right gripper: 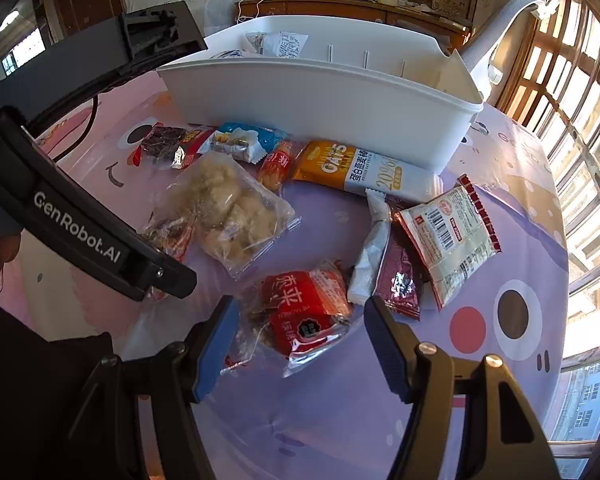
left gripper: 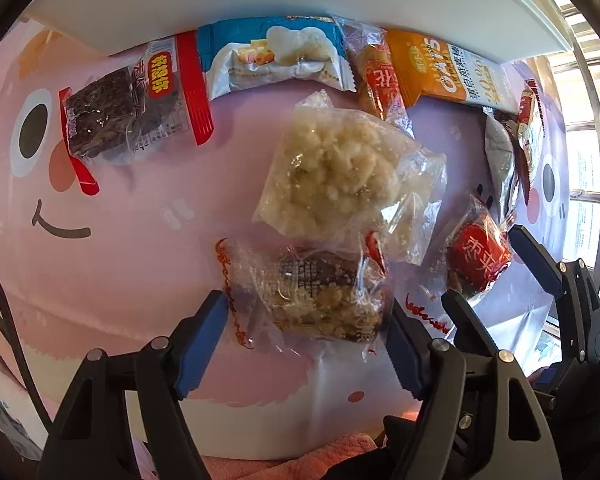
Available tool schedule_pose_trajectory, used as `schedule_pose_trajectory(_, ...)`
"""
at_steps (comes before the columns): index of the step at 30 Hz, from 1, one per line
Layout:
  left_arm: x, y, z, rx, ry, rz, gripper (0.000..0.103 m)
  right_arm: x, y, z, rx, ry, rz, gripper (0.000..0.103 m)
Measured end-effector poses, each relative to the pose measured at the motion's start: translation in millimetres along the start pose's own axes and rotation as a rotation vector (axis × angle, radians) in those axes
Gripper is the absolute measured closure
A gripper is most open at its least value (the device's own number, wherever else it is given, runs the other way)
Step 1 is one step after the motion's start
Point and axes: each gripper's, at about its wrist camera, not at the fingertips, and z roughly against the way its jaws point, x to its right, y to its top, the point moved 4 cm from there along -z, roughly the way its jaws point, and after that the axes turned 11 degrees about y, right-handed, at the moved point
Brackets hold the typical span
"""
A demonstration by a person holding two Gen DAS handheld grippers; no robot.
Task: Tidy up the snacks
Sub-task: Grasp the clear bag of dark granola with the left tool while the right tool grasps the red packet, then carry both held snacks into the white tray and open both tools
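Several wrapped snacks lie on a pink cartoon tablecloth (left gripper: 120,248) in front of a white bin (right gripper: 320,96). My left gripper (left gripper: 308,320) is open, its blue pads either side of a clear-wrapped brown crumbly snack (left gripper: 320,296). A pale puffed-rice snack (left gripper: 332,176) lies just beyond it. My right gripper (right gripper: 298,320) is open around a red-labelled snack (right gripper: 304,312); that snack (left gripper: 478,258) and the right gripper (left gripper: 500,268) also show in the left wrist view. The left gripper's body (right gripper: 80,232) crosses the right wrist view.
Along the bin's front wall lie a dark brownie (left gripper: 116,120), a blue pack (left gripper: 276,56), a small orange pack (left gripper: 380,76) and an oats bar (right gripper: 360,168). A barcode pack (right gripper: 452,236), a maroon foil pack (right gripper: 400,276) and a white one (right gripper: 374,248) lie right. The bin holds packets (right gripper: 280,44).
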Motion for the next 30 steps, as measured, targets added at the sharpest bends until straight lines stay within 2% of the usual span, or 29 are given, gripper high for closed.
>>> schedule_pose_trajectory(9, -1, 8, -1, 0.036, 0.009, -0.002, 0.030, 2, 4, -7, -0.014, 0.026, 0.004, 0.038)
schedule_pose_trajectory(11, 3, 12, 1, 0.051, 0.007, -0.004, 0.035, 2, 4, -8, -0.017, 0.028, 0.003, 0.038)
schedule_pose_trajectory(13, 4, 19, 10, 0.068, -0.006, -0.009, 0.045, 2, 4, -8, -0.020, 0.031, 0.000, 0.039)
schedule_pose_trajectory(18, 7, 29, 18, 0.083, -0.004, -0.018, 0.049, 2, 5, -10, -0.035, 0.033, 0.011, 0.042)
schedule_pose_trajectory(30, 3, 15, 34, 0.119, -0.026, -0.007, 0.057, 0, 2, -12, -0.071, 0.061, -0.026, 0.046)
